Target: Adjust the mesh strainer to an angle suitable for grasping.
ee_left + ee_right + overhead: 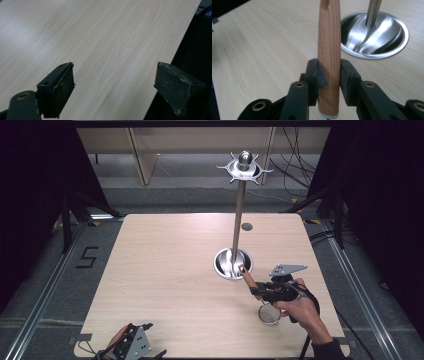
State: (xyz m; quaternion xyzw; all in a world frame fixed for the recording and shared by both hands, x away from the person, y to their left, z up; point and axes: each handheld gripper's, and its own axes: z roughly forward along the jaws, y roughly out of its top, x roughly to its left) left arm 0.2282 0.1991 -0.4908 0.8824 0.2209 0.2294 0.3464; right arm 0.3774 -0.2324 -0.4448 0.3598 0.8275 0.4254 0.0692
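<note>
Pale wood worktop (pixel 165 285). Right gripper (pixel 329 75) pinching strainer (pixel 268 313) by wooden handle (pixel 329 50), tip toward hanging stand (pixel 239 215). Left gripper (pixel 113 85) spread, idle, well away from stand.

2 black grippers (pixel 260 287), grey 3-cornered plates, dark sleeve (pixel 331 351)

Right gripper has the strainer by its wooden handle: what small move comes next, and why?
Probably lift it higher toward the hook ring atop the metal stand. The right gripper is shut on the wooden handle, the mesh strainer hangs low near the table, and the handle end already points at the stand's base.
</note>
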